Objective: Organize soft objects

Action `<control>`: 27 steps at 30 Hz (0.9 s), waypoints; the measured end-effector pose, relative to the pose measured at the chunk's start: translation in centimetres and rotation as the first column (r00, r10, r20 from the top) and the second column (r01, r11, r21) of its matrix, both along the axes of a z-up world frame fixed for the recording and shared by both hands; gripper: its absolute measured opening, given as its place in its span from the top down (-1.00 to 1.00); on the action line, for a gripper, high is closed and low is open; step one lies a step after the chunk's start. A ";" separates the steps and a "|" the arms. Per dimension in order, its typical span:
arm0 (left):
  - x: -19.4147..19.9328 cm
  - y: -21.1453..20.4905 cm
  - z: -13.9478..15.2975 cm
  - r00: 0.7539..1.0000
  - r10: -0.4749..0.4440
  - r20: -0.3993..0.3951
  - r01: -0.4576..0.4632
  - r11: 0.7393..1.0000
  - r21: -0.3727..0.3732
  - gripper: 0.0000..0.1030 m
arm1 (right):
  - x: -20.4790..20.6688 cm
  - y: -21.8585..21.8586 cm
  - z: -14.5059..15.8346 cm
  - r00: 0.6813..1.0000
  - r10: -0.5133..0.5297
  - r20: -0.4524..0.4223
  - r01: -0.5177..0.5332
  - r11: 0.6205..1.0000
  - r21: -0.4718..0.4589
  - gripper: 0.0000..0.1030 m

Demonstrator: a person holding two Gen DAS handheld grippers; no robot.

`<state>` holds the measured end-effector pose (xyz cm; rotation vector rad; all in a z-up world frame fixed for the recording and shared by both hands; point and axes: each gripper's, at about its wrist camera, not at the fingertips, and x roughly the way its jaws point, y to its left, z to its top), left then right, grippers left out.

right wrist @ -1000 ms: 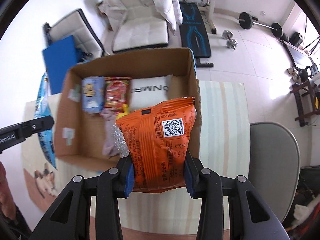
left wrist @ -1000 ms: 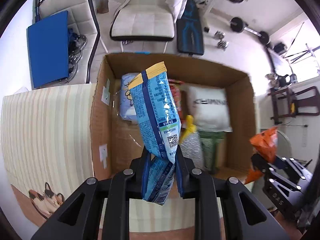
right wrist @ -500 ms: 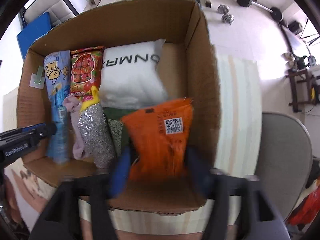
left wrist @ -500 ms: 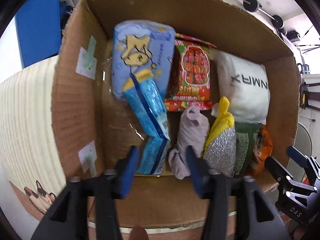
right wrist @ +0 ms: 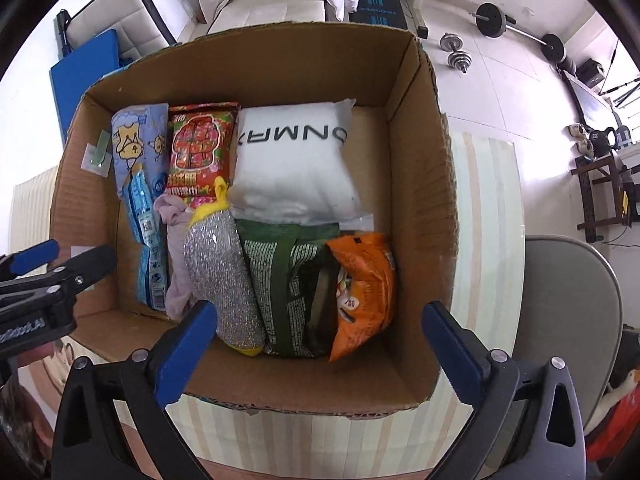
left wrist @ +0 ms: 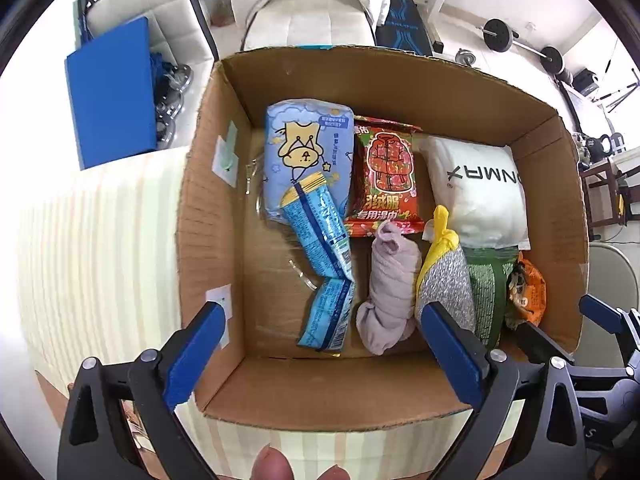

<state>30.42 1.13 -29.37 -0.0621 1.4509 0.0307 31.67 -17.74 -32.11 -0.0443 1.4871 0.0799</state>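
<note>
We see both claws spread wide, gripping nothing: left claw (left wrist: 320, 352) and right claw (right wrist: 316, 344) hover over the near edge of the cardboard box (right wrist: 420, 168) on the striped table (right wrist: 484, 200). Inside the box: blue snack bag (left wrist: 324, 264) at its left side, orange snack bag (right wrist: 364, 292) at its right, white pillow (right wrist: 292, 168) toward the far wall.

1 cardboard box (right wrist: 420, 168); 8 soft items inside: 5 packets, 1 pillow (right wrist: 296, 168), 1 sock roll (left wrist: 390, 292), 1 mitt (right wrist: 222, 276).

The orange packet (left wrist: 529, 295) sits mostly hidden (behind the green bag (left wrist: 489, 280)).
</note>
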 end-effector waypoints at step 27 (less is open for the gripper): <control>-13.3 -2.0 16.4 0.939 -0.007 0.344 -0.026 0.995 0.092 -0.96 | -11.9 -3.6 14.9 0.960 -0.047 0.275 0.016 0.993 0.114 -1.00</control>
